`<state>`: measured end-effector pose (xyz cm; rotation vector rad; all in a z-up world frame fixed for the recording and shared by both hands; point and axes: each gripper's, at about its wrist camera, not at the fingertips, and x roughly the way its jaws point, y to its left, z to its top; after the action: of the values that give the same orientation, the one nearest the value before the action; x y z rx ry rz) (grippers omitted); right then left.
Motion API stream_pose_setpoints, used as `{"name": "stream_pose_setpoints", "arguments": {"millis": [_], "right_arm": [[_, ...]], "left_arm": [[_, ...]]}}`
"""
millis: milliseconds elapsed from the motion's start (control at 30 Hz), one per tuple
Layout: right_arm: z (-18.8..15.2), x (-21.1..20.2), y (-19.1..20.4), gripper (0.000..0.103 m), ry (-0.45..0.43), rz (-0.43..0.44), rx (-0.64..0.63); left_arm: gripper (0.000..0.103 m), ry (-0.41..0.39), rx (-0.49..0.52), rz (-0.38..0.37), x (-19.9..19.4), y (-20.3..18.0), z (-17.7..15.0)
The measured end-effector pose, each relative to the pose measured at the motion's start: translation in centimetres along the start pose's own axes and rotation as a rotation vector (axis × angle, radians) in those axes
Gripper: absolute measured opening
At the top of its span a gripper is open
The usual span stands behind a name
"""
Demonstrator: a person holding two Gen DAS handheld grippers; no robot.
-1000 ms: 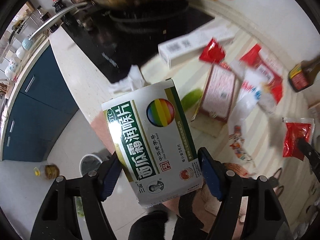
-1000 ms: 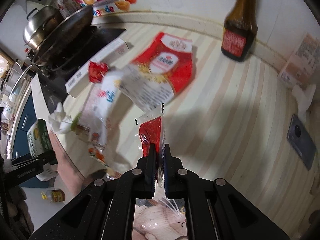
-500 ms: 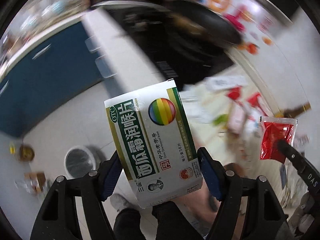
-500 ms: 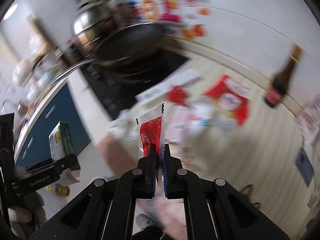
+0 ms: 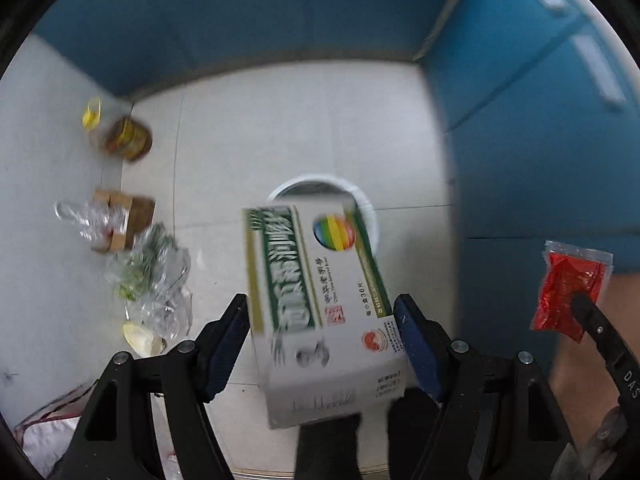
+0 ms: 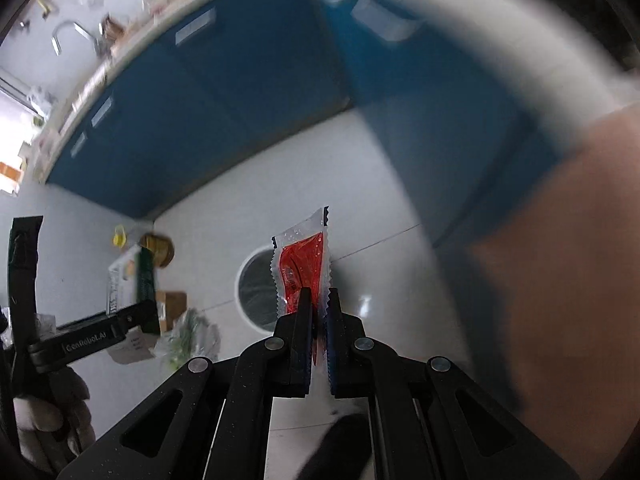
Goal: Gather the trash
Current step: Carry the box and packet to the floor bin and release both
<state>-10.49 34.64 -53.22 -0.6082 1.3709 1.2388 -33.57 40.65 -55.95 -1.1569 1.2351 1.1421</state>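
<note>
Cardboard medicine box [image 5: 320,304] sits clamped btwn left gripper [image 5: 322,344] jaws, right above the white bin [image 5: 370,216] on floor; right gripper [image 6: 319,312] jaws pinched tight on red sauce packet [image 6: 302,264], bin just beyond it

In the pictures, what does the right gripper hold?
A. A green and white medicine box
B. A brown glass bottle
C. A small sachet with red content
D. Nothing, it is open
C. In the right wrist view, the right gripper is shut on the lower end of the red sachet, which sticks up between its fingers, above the white bin on the floor; the medicine box sits in the left gripper.
</note>
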Motion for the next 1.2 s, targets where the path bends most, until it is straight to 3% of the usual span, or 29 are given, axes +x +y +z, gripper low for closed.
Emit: {"name": "stream_pose_setpoints", "arguments": {"millis": [200, 300, 400, 500, 533, 567, 600, 633, 700, 767, 933, 1200], "right_arm": [[-1.5, 19.7, 2.0, 0.005, 0.115, 0.032, 0.012], [-1.8, 25.8, 2.3, 0.005, 0.148, 0.018, -0.009], [-1.7, 30.9, 2.1, 0.005, 0.199, 0.024, -0.031], [-1.3, 34.5, 2.4, 0.008, 0.252, 0.007, -0.079], [-1.3, 35.4, 2.6, 0.017, 0.271, -0.011, -0.099], [-1.2, 35.6, 2.7, 0.027, 0.278, -0.018, -0.112], [-1.3, 35.6, 2.7, 0.052, 0.279, -0.026, -0.124], [-1.3, 35.2, 3.2, 0.061, 0.268, -0.034, -0.14], [-1.1, 33.4, 3.8, 0.061, 0.256, -0.055, -0.174], [-0.9, 31.6, 4.6, 0.069, 0.238, -0.085, -0.199], [-0.4, 24.7, 6.7, 0.101, 0.175, -0.186, -0.29], [-1.3, 12.4, 10.3, 0.103, 0.126, -0.228, -0.366]], "left_arm": [[0.069, 0.097, -0.053, -0.006, 15.1, 4.6, 3.5], [0.069, 0.134, -0.058, -0.033, 20.3, 5.7, 4.8], [0.069, 0.162, -0.07, -0.019, 23.1, 6.1, 5.5], [0.069, 0.16, -0.105, 0.0, 23.1, 7.1, 5.5], [0.07, 0.154, -0.11, 0.01, 22.8, 7.2, 5.5], [0.072, 0.14, -0.11, 0.034, 22.1, 7.5, 5.2], [0.072, 0.124, -0.104, 0.063, 21.1, 7.8, 4.9], [0.074, 0.108, -0.103, 0.08, 20.2, 7.9, 4.7], [0.086, 0.073, -0.11, 0.108, 18.4, 8.4, 4.5], [0.099, 0.018, -0.109, 0.152, 15.2, 8.7, 4.0], [0.1, -0.112, -0.096, 0.222, 8.0, 8.9, 3.0], [0.1, -0.177, -0.133, 0.18, -2.9, 9.1, -1.4]]}}
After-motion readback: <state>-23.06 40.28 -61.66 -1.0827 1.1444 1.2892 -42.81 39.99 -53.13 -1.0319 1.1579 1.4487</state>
